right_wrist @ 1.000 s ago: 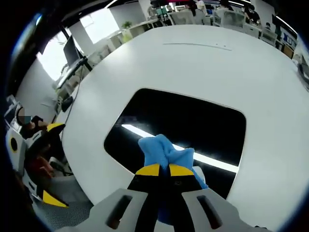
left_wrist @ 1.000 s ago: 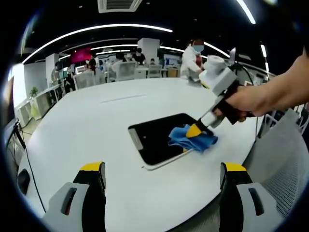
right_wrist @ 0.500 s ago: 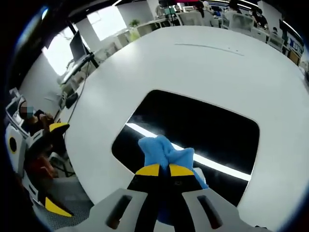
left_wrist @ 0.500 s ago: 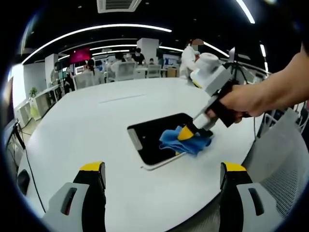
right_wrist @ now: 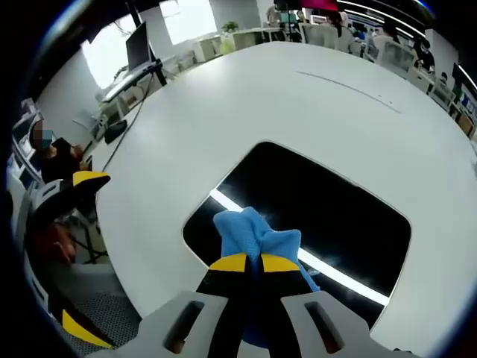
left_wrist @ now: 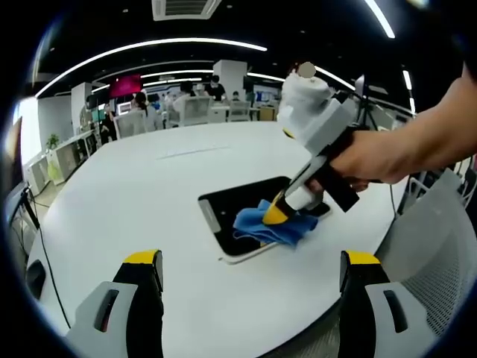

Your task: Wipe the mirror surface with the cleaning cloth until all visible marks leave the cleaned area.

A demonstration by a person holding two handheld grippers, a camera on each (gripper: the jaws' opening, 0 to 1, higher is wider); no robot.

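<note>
A dark rectangular mirror [left_wrist: 242, 216] [right_wrist: 320, 216] with a pale frame lies flat on the white table [left_wrist: 149, 194]. My right gripper [right_wrist: 253, 262] is shut on a blue cleaning cloth [right_wrist: 253, 235] and presses it onto the mirror's near edge. In the left gripper view the right gripper [left_wrist: 276, 215], held by a person's hand [left_wrist: 373, 160], comes in from the right with the cloth [left_wrist: 264, 227] on the mirror's front part. My left gripper [left_wrist: 250, 272] stands open over the table's near edge, apart from the mirror, with nothing between its fingers.
The round white table [right_wrist: 223, 112] stretches wide around the mirror. A mesh chair [left_wrist: 436, 239] stands at the right edge. Desks, chairs and people [left_wrist: 186, 101] fill the office behind. The left gripper [right_wrist: 71, 194] shows at the left beside the table's rim.
The right gripper has dragged the blue cloth leftward across the mirror toward its near end. The left gripper has stayed where it was.
</note>
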